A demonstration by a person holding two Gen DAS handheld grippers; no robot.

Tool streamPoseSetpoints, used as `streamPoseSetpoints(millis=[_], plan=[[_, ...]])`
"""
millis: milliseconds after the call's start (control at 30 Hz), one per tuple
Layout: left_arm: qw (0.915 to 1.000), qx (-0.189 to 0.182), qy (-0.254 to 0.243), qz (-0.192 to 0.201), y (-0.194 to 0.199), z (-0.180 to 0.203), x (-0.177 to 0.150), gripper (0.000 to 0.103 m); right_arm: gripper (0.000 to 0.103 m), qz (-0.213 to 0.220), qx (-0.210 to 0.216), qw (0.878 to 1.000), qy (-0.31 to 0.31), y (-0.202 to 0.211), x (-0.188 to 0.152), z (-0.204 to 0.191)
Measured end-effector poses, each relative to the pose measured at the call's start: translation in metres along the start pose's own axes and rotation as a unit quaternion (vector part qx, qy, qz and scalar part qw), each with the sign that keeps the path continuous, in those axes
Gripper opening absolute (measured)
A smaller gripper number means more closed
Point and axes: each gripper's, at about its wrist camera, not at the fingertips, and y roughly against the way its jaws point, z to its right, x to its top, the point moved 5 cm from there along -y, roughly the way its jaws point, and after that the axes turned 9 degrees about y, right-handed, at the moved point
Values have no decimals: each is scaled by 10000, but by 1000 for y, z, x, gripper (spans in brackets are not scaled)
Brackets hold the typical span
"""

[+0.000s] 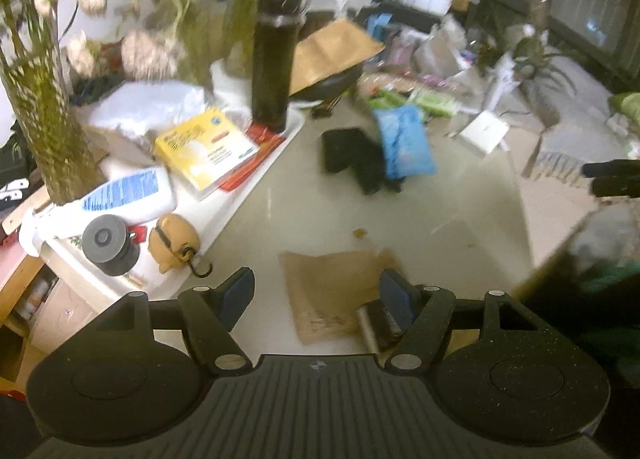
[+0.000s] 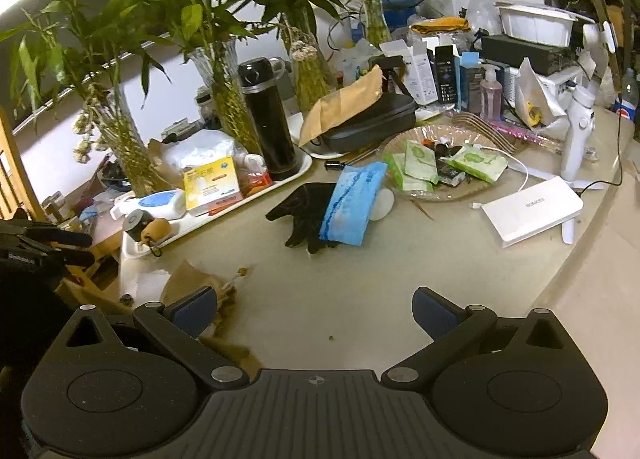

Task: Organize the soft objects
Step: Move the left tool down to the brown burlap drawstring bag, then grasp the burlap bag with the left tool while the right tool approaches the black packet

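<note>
Two soft things: black glove (image 2: 304, 215) and blue soft pack (image 2: 354, 203), centre of the right wrist frame; pack lying partly over the glove, touching it.
Also soft: green packets (image 2: 476, 163) in the glass dish (image 2: 400, 139), upper right of centre, just beyond the pack.
Left gripper (image 1: 316, 291): jaws apart, nothing between the pads; brown paper (image 1: 332, 291) lying under it on the tabletop (image 1: 460, 211), low in the left wrist frame.
Right gripper (image 2: 314, 311): jaws wide apart, empty, bare tabletop beneath.
Step in hand, as judged: approach to the pack and glove, both well ahead of either tool.
Doing it well: take the pack first, by its near short edge, since lifting the glove from beneath would drag it.
Risk: white box (image 2: 532, 211) and its cable close at right; tray (image 2: 304, 163) with black flask (image 2: 272, 127) at left; best come in straight from the near side.
</note>
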Motion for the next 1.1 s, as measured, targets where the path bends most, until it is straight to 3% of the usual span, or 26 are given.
streamPoseSetpoints(millis=[300,433,733,833,900,967,1100], plan=[[9982,251,371,-405,-53,-22,-2,68,103,-113,-67,9999,12,-34,-2,13],[9970,154,445,-611,-73,-24,-8,60,103,-170,-120,9998,-43,-52,-5,21],[9954,-47,475,-829,-101,-18,-18,54,103,-285,-262,9991,-198,-87,-17,40],[9947,-94,509,-884,-108,-18,-19,44,103,-280,-287,9990,-179,-93,-19,43],[9937,-132,541,-976,-114,-18,-21,23,103,-288,-313,9990,-143,-95,-19,44],[9926,-144,501,-1093,-119,-16,-24,8,103,-297,-315,9990,-140,-97,-18,45],[9931,-166,119,-1151,-119,-5,-29,3,103,-301,-276,9991,-94,-98,-15,45]])
